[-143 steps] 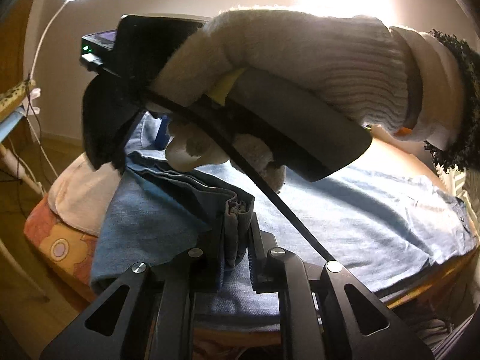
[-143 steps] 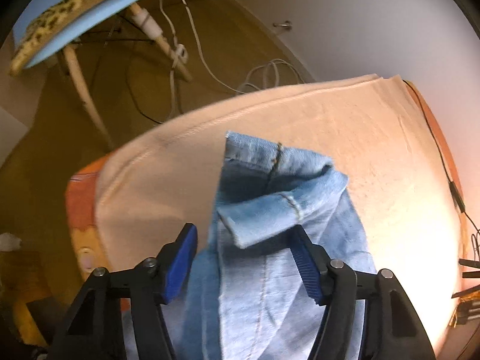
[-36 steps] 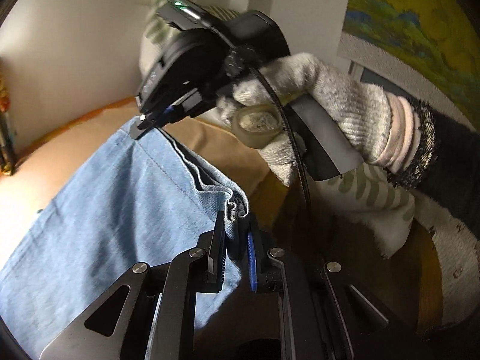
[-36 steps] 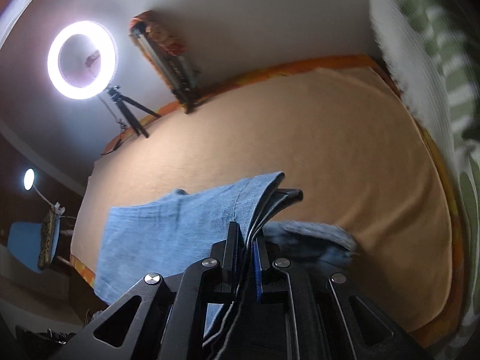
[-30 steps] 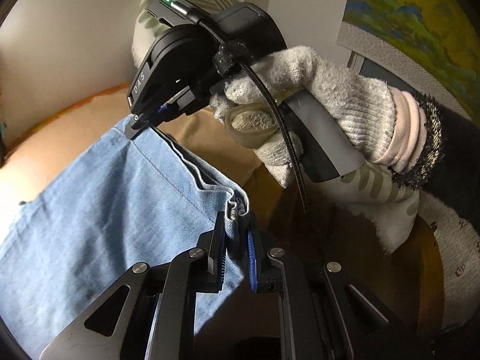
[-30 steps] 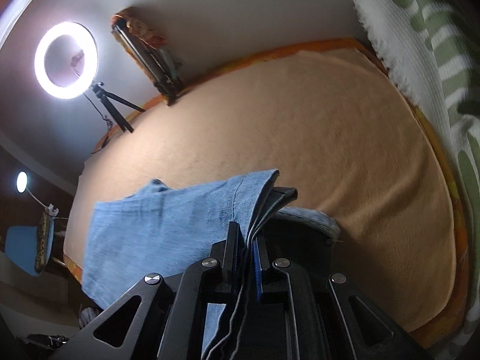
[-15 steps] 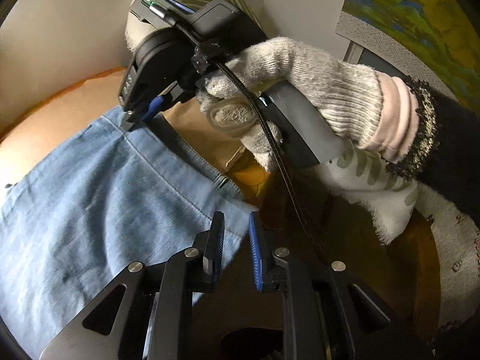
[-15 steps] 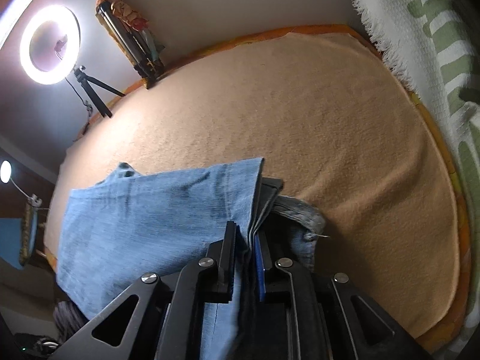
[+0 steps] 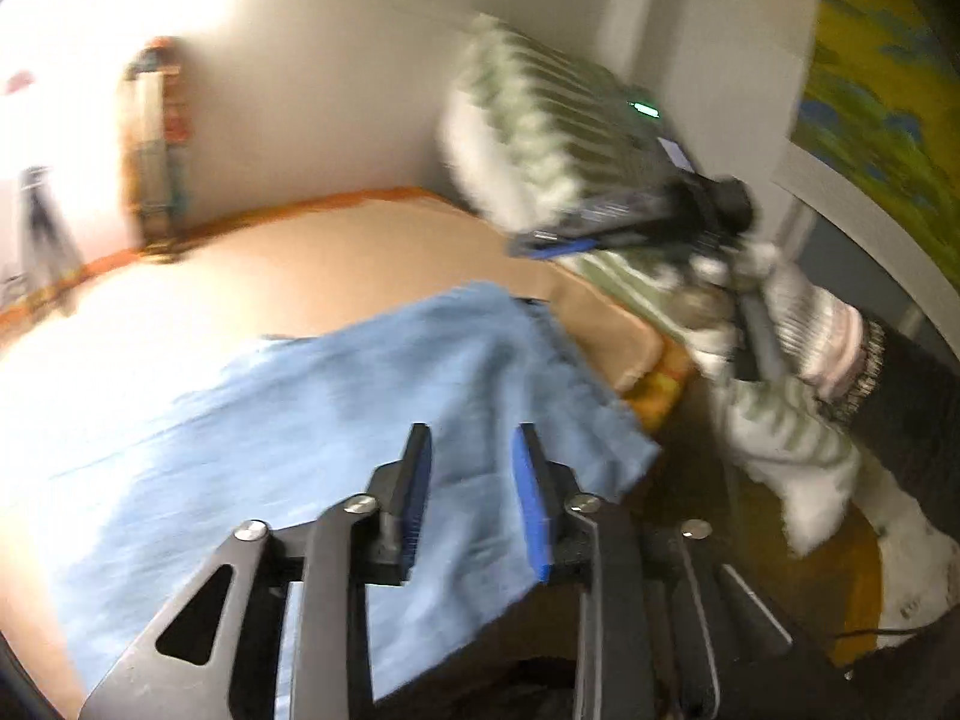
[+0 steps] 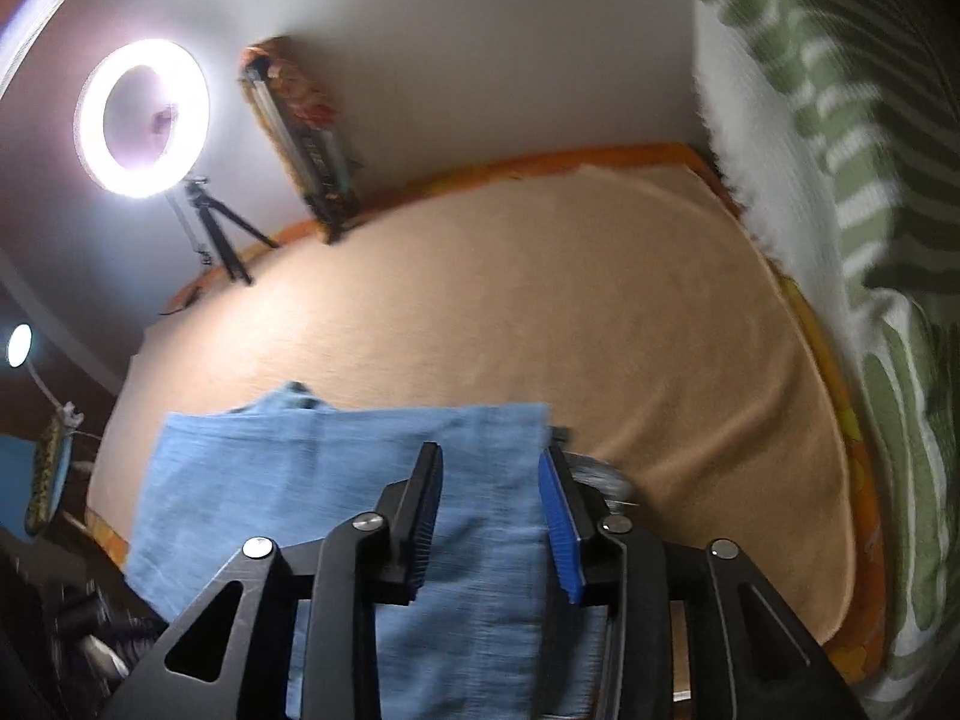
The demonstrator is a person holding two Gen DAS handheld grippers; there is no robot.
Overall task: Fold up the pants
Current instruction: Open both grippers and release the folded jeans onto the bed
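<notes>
The light blue pants (image 9: 336,414) lie folded flat on the tan bed cover (image 9: 336,264), near its right corner. My left gripper (image 9: 471,498) hovers above their near edge, jaws opening, nothing pressed between the pads. In the right wrist view the pants (image 10: 336,468) spread below my right gripper (image 10: 489,516), whose jaws are opening too, the cloth lying under them and not gripped. In the left wrist view the right gripper (image 9: 606,234) appears at the upper right, held by a gloved hand (image 9: 786,324) above the pants' far corner. Both views are motion-blurred.
A green-striped white blanket (image 10: 840,192) hangs along the bed's right side. A ring light (image 10: 144,120) on a tripod and a leaning patterned board (image 10: 300,132) stand at the far wall. The tan bed cover (image 10: 570,324) stretches beyond the pants. A small lamp (image 10: 18,345) glows far left.
Both grippers have let go of the pants' edge and their jaws have spread. The left gripper has lifted and swung back; the pants now lie flat on the bed.
</notes>
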